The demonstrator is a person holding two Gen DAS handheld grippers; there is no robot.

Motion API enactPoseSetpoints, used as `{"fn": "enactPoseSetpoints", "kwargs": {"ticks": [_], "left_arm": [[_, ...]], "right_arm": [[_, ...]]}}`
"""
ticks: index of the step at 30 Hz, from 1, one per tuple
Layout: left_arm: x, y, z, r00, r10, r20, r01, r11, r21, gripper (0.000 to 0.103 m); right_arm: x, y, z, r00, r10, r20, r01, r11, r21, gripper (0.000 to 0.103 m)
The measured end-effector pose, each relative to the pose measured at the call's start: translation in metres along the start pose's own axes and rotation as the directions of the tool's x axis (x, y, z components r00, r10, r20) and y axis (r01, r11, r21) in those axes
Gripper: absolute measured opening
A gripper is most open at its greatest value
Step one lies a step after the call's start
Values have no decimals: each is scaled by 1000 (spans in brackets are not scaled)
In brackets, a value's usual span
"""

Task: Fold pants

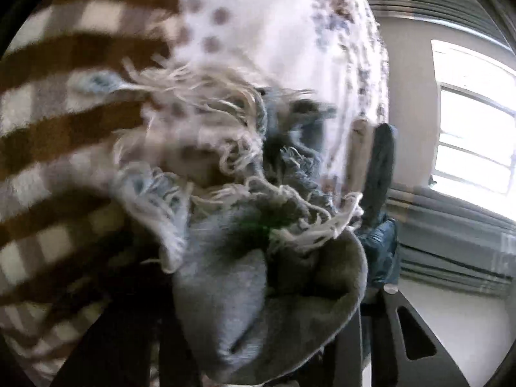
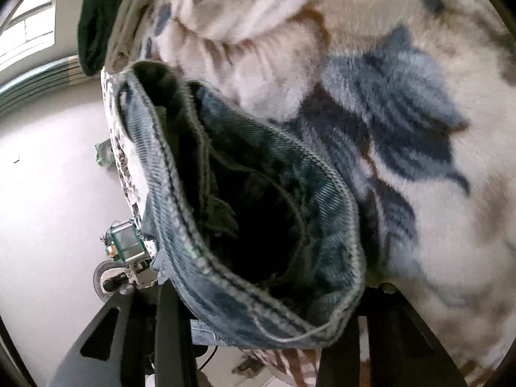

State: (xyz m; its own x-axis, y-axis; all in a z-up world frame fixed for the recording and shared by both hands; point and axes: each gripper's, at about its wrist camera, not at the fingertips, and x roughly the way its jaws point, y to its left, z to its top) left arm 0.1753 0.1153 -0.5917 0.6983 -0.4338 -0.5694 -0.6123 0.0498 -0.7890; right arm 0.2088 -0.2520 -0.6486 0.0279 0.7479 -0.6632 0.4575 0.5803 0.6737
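The pants are blue jeans. In the left wrist view a frayed leg hem [image 1: 258,232] with white threads bunches right in front of the camera, and my left gripper [image 1: 258,332] is shut on it; the fingers are mostly hidden by the denim. In the right wrist view the other stitched denim edge [image 2: 264,232] hangs open like a pouch between the black fingers [image 2: 171,332], and my right gripper [image 2: 261,329] is shut on it. Both grippers hold the jeans lifted above the bedding.
A brown and white checked blanket [image 1: 64,129] and a white dotted sheet [image 1: 258,25] lie under the left gripper. A fleece blanket with blue leaf prints [image 2: 403,122] fills the right view. A bright window [image 1: 474,122], grey curtain [image 1: 451,225] and white wall [image 2: 48,167] lie beyond.
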Motion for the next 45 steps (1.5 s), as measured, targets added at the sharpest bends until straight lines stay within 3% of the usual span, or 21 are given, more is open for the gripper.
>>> {"fn": "enactPoseSetpoints", "kwargs": {"ticks": [5, 11, 18, 22, 25, 29, 33, 35, 38, 40, 43, 45], "left_arm": [[-17, -41, 3, 999, -37, -16, 38, 996, 75, 33], [-17, -115, 18, 994, -100, -45, 106, 981, 160, 33], [61, -242, 76, 970, -192, -150, 227, 936, 268, 33], [119, -324, 107, 941, -242, -238, 309, 899, 310, 33], [163, -388, 130, 919, -266, -292, 361, 864, 350, 33], [217, -446, 152, 895, -289, -339, 410, 832, 374, 33], [274, -466, 173, 894, -268, -358, 411, 810, 418, 33], [302, -453, 184, 904, -226, -362, 378, 819, 432, 33], [338, -404, 198, 932, -91, -352, 253, 858, 448, 31], [340, -380, 203, 942, -18, -334, 193, 845, 498, 31], [331, -354, 217, 940, -20, -339, 185, 868, 460, 33], [319, -349, 219, 942, -19, -334, 180, 870, 458, 33]], "right_arm": [[-26, 30, -7, 1000, 18, 24, -17, 1000, -18, 35], [-63, 84, 14, 990, 115, 78, -109, 991, -76, 31], [-96, 159, 81, 956, 206, 207, -185, 976, -116, 30], [-122, 214, 126, 913, 254, 318, -211, 963, -165, 30], [-147, 262, 172, 861, 300, 411, -233, 950, -206, 30], [-167, 308, 230, 798, 355, 488, -267, 933, -242, 30], [-154, 321, 290, 769, 382, 513, -283, 923, -262, 30], [-130, 310, 323, 774, 365, 517, -278, 930, -239, 30], [-74, 267, 370, 817, 283, 502, -246, 959, -140, 30], [-50, 246, 381, 850, 204, 486, -199, 978, -62, 30], [-38, 231, 388, 848, 223, 481, -228, 972, -49, 30], [-35, 236, 390, 866, 217, 451, -207, 976, -71, 30]]}}
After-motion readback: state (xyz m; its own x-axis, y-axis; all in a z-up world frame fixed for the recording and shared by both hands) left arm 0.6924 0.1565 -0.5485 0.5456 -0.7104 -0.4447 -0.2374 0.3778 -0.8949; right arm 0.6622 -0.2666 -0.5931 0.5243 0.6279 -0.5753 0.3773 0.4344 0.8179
